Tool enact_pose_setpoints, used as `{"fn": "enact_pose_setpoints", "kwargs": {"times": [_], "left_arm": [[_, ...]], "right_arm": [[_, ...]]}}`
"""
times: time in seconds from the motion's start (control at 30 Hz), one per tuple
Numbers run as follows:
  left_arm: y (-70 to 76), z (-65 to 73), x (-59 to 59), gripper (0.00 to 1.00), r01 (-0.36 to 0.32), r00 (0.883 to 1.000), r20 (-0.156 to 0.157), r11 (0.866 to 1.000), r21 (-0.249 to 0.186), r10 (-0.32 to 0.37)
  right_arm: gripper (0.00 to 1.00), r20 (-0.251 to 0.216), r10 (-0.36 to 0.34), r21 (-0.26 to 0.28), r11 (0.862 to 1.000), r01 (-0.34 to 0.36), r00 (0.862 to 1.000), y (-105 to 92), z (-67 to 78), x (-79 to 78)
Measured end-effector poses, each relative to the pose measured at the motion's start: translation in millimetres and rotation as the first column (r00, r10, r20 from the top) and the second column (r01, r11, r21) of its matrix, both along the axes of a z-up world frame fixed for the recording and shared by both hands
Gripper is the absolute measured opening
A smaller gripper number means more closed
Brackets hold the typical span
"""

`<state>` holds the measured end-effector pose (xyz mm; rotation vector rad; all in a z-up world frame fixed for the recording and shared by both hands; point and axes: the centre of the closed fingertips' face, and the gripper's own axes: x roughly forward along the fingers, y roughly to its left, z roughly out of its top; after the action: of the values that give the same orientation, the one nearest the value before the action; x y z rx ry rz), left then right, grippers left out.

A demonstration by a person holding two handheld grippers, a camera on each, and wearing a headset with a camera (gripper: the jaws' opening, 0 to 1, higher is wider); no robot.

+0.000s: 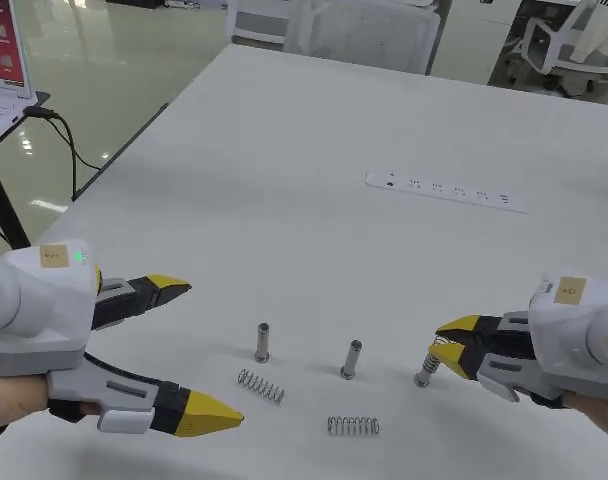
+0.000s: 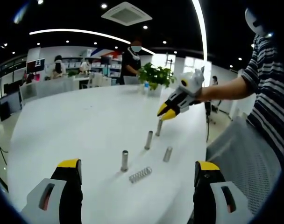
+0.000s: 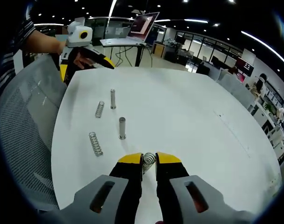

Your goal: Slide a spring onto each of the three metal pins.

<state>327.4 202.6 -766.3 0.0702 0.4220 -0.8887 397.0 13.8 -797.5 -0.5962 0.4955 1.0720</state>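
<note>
Three short metal pins stand on the white table (image 1: pixel 314 180): a left pin (image 1: pixel 262 342), a middle pin (image 1: pixel 352 359) and a right pin (image 1: pixel 424 371). My right gripper (image 1: pixel 452 343) is shut on a spring (image 3: pixel 149 160), held just at the top of the right pin, which leans a little. One loose spring (image 1: pixel 260 385) lies in front of the left pin, another loose spring (image 1: pixel 353 426) in front of the middle pin. My left gripper (image 1: pixel 199 350) is wide open left of the pins, holding nothing. In the left gripper view the right gripper (image 2: pixel 166 113) hovers over the farthest pin (image 2: pixel 159 127).
A white power strip (image 1: pixel 446 190) lies farther back on the table. A laptop (image 1: pixel 2 70) with a cable sits on a stand at the far left. Office chairs (image 1: pixel 359 30) stand behind the table. A person (image 2: pixel 132 63) stands in the background.
</note>
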Motion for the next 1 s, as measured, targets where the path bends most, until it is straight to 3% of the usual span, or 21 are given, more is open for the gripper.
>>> {"fn": "enact_pose_setpoints", "kwargs": {"times": [0.43, 0.73, 1.0], "left_arm": [[-0.4, 0.0, -1.0, 0.98, -0.004, 1.0, -0.001, 1.0, -0.003, 0.004], [-2.7, 1.5, -0.6, 0.98, -0.001, 1.0, 0.001, 1.0, -0.008, 0.001], [-2.2, 1.7, -0.3, 0.97, 0.002, 1.0, 0.001, 1.0, -0.006, -0.002]], "right_arm": [[0.08, -0.025, -0.017, -0.033, 0.999, 0.016, 1.0, -3.4, -20.9, -3.5], [0.09, -0.048, -0.033, -0.022, 0.999, 0.032, 0.998, -3.0, -20.0, -1.9], [0.14, -0.036, -0.043, -0.011, 0.999, 0.043, 0.998, -4.3, -12.5, -1.4]]}}
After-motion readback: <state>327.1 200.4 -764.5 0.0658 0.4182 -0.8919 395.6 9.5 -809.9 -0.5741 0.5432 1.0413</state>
